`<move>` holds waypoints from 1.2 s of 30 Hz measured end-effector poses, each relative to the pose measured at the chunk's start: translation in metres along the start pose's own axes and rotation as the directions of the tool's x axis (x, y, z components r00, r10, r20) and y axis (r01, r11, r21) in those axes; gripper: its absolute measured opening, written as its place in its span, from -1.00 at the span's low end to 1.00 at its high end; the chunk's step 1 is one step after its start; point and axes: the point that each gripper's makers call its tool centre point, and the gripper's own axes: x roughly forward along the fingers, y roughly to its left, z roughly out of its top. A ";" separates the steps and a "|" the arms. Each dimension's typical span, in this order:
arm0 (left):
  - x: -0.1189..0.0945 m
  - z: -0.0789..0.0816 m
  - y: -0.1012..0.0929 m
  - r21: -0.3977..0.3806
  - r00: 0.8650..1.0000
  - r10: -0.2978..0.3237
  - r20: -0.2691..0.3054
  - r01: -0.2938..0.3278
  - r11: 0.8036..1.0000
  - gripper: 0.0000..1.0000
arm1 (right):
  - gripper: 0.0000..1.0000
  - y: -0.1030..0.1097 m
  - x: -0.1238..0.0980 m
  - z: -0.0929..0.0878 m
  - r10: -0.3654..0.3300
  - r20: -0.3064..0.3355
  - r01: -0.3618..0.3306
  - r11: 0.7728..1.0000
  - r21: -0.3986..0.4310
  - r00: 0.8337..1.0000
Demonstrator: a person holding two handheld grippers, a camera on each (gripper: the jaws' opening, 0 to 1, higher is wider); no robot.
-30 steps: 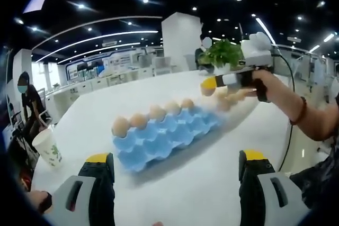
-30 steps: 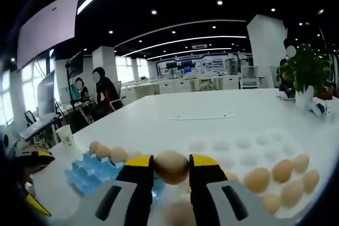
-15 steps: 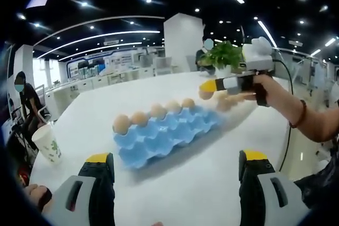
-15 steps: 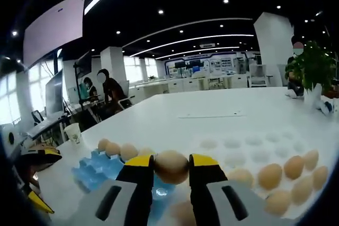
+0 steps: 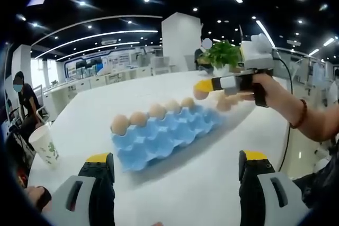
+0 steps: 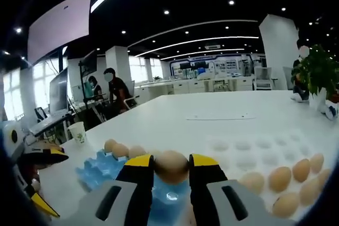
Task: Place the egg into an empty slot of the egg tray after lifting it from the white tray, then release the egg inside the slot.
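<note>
Nearest to me in the right gripper view, my right gripper [image 6: 171,169] is clamped on the egg [image 6: 171,164], both yellow-tipped jaws pressed against its sides, so the egg is off the white tray [image 6: 267,154] and riding in the air. Just past and below it lies the blue egg tray [image 6: 100,166], its near edge under the jaws and its body running off toward the left of that view, which is the relation my next move turns on: I judge the egg must travel forward-left and down to reach an empty slot. Seen from the left gripper view, the egg tray's long axis runs from near-left to far-right, with a row of 5 eggs [image 5: 150,114] along its far edge and the nearer slots bare. My left gripper [image 5: 176,175] sits low with its jaws spread wide and nothing between them (it is farther from the job). Beyond, a paper cup [image 5: 44,146] stands apart
</note>
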 end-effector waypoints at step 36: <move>0.001 -0.001 -0.003 0.001 1.000 0.011 -0.004 -0.011 1.000 1.00 | -0.47 0.091 0.026 0.002 0.242 -0.005 -0.242 0.970 -0.029 0.970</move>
